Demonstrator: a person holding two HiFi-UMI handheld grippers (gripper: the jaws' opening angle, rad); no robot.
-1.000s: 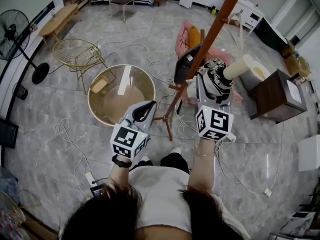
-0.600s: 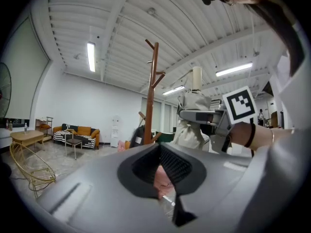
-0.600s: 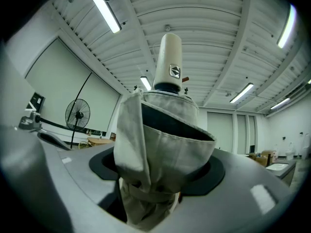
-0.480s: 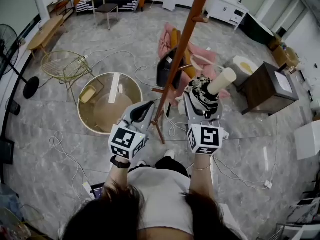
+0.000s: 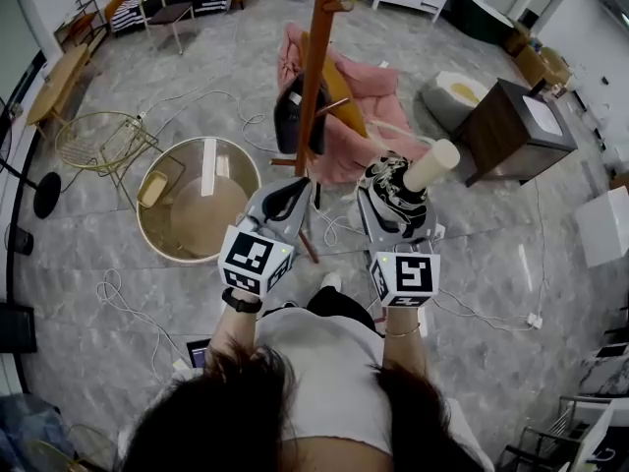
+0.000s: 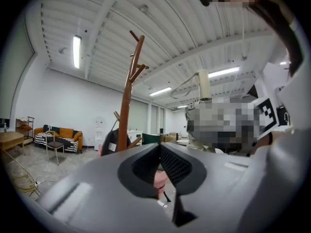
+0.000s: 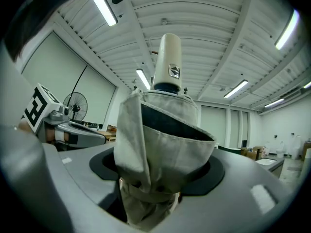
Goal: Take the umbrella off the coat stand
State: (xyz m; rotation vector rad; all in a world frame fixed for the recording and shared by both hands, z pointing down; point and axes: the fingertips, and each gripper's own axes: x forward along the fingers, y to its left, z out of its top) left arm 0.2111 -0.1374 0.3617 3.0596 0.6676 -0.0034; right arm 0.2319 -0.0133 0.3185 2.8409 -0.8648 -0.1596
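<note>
Blk/wht patterned umbrella [image 5: 395, 199], cream handle [image 5: 431, 164]

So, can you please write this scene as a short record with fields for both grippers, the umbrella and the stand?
left gripper: shut, empty, left of the stand in the head view
right gripper: shut on the umbrella
umbrella: folded, cream handle pointing away from the person, apart from the stand
stand: upright, a black bag hangs on it
chair: pink, behind the stand
task: umbrella already off the stand
</note>
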